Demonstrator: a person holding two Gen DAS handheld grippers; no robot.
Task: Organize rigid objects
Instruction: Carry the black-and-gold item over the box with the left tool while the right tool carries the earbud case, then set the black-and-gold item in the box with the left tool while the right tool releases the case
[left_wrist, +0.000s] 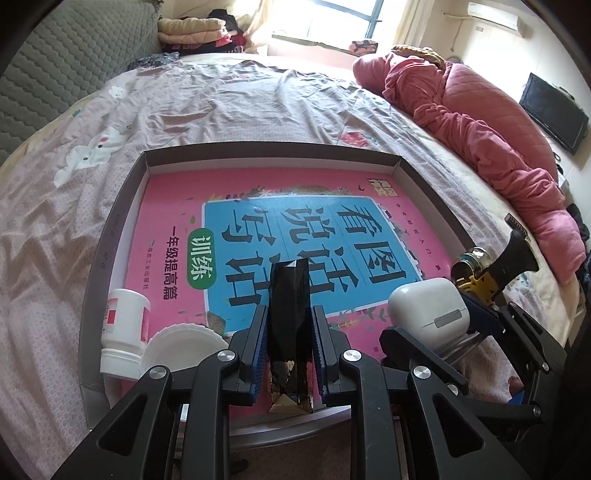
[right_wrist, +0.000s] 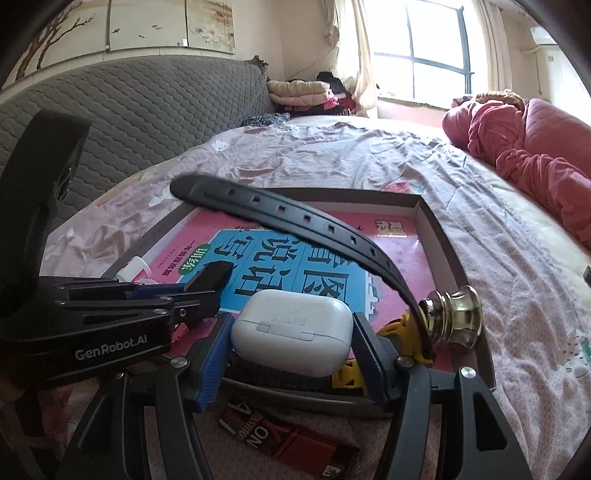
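My left gripper (left_wrist: 289, 310) is shut on a slim black foil packet (left_wrist: 288, 295), which stands upright between the blue pads over the near part of a pink book (left_wrist: 177, 206). The book lies in a shallow cardboard tray (left_wrist: 273, 147) on the bed. To the right, my right gripper (right_wrist: 291, 321) is shut on a white earbud case (right_wrist: 291, 325), held at the tray's near edge. That case (left_wrist: 428, 306) and gripper (left_wrist: 434, 323) also show in the left wrist view. The left gripper (right_wrist: 207, 288) appears at the left of the right wrist view.
A white bottle (left_wrist: 123, 325) lies in the tray's near left corner beside a white ribbed lid (left_wrist: 184, 343). A brass knob (right_wrist: 454, 314) and a yellow watch with a long black strap (right_wrist: 295, 218) sit at the tray's near right. A dark red packet (right_wrist: 280, 432) lies on the bed below. A red quilt (left_wrist: 480, 129) lies along the bed's right side.
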